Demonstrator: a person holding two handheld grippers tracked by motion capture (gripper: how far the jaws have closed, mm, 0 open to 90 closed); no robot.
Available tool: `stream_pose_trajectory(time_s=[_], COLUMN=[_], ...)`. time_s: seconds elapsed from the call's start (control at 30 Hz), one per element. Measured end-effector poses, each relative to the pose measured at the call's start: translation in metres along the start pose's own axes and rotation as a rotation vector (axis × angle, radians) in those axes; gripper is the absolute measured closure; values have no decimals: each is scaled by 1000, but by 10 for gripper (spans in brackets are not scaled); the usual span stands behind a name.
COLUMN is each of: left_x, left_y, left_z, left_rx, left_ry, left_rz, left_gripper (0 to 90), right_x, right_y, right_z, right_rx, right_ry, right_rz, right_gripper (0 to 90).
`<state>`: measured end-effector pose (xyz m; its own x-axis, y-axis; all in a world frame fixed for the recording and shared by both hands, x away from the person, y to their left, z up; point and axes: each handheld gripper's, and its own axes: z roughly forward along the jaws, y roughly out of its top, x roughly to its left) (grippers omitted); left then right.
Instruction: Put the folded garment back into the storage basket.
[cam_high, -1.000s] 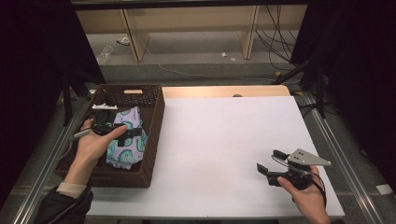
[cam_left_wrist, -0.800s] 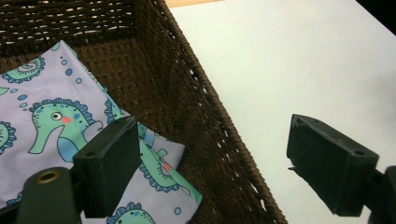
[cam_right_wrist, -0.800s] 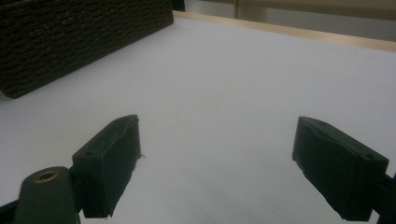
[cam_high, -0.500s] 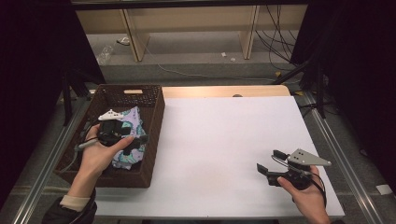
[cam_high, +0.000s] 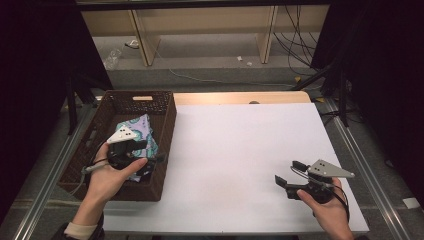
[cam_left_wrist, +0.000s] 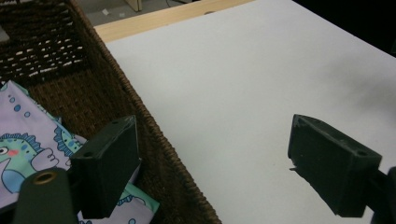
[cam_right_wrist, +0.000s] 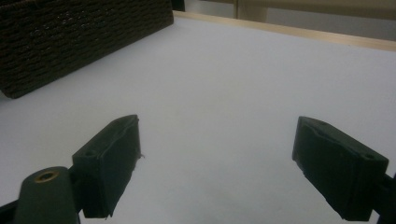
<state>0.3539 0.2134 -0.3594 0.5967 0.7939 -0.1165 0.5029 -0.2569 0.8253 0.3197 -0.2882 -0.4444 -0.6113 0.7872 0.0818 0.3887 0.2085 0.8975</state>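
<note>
1. The patterned cloth (cam_high: 134, 131) lies folded in the brown wicker basket (cam_high: 165, 112) at the worktop's (cam_high: 240, 150) left side, its long axis running from the near-left toward the far wall of the basket.
2. The left gripper view shows the cloth's (cam_left_wrist: 23, 144) print, teal cartoon creatures on lilac; the high view gives just its outline.
3. The left gripper (cam_high: 150, 159) hovers over the basket's right wall, pointing right toward the white worktop; its fingers stand wide apart, gripping nothing, one over the cloth and one over the worktop.
4. The right gripper (cam_high: 289, 172) sits low at the near right, aimed left; fingers apart, nothing between them.
5. The right gripper view shows the basket's (cam_right_wrist: 84, 37) outer wall far off.
</note>
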Motion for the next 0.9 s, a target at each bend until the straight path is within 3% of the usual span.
stream_pose_trajectory(time_s=[0.13, 0.2, 0.9], left_x=[-5, -9, -25], left_y=[-3, -5, -19], left_z=[-1, 0, 15], left_rx=[0, -14, -32], left_ry=[-16, -24, -109], left_rz=[12, 39, 87], left_gripper=[157, 157, 158], right_x=[0, 0, 2], right_y=[0, 0, 1], right_z=[0, 0, 1], right_rx=[-1, -2, -8], right_ry=[0, 0, 12], right_rz=[-1, -3, -14], right_gripper=[159, 158, 159])
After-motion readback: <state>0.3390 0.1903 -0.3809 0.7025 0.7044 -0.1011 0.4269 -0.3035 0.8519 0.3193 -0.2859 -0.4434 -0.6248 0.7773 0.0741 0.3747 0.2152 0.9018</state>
